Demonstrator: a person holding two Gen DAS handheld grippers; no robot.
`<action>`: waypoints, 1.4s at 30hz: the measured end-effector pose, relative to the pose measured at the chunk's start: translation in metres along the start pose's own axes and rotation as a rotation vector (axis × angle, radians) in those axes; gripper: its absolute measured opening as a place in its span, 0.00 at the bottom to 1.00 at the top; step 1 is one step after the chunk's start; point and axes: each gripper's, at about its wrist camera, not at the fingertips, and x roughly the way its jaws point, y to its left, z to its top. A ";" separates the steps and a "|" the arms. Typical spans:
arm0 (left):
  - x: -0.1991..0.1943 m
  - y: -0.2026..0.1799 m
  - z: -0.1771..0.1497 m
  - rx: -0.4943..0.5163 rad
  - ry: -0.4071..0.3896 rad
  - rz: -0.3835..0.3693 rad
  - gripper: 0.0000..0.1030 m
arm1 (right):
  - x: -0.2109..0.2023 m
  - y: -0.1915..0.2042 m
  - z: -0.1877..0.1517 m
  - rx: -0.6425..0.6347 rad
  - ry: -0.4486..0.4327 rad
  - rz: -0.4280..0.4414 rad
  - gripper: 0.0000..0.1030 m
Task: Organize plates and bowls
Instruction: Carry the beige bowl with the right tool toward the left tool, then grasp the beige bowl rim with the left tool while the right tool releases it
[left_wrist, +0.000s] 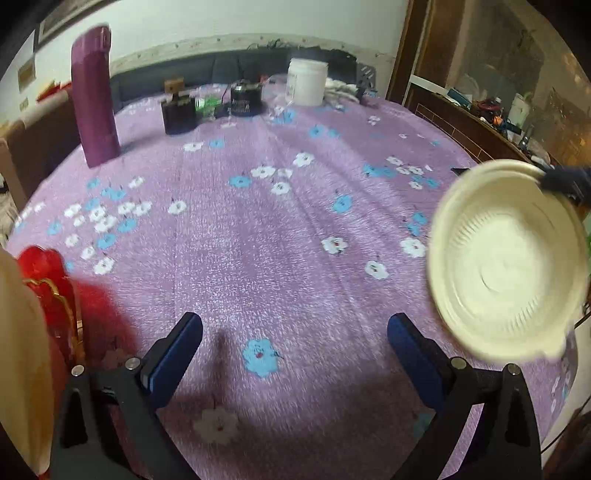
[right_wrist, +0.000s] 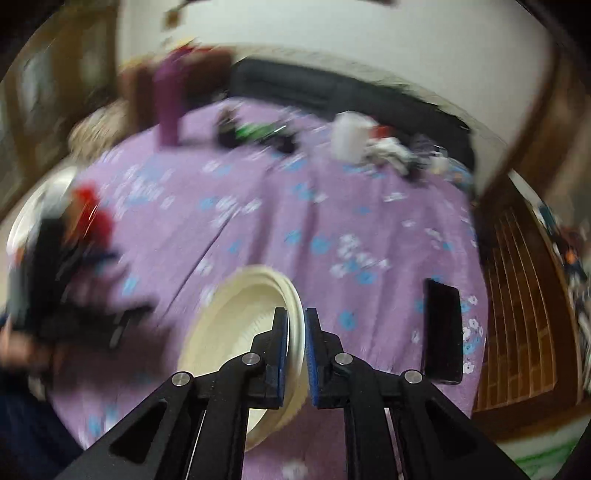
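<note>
The right gripper (right_wrist: 295, 332) clamps its jaws on the cream bowl's (right_wrist: 229, 332) rim.

Cream-white plastic bowl (right_wrist: 236, 347), round, with fine radial ribbing on the inner wall and faint concentric rings on the flat base. Tilted steeply on edge, open side facing left in the right wrist view, rim pinched between two blue pads. Raised clear of the purple flowered cloth. Same bowl (left_wrist: 506, 266) seen at right in the left wrist view, interior turned toward the camera, empty, edges blurred.
</note>
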 end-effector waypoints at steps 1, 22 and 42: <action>-0.005 -0.003 -0.001 0.014 -0.012 0.007 0.98 | 0.000 -0.009 0.002 0.058 -0.018 0.004 0.10; 0.051 -0.126 0.115 0.229 0.177 -0.328 0.54 | -0.027 -0.089 -0.155 0.854 -0.111 0.300 0.28; 0.045 -0.121 0.053 0.223 0.245 -0.410 0.30 | 0.007 -0.097 -0.158 0.893 -0.114 0.249 0.35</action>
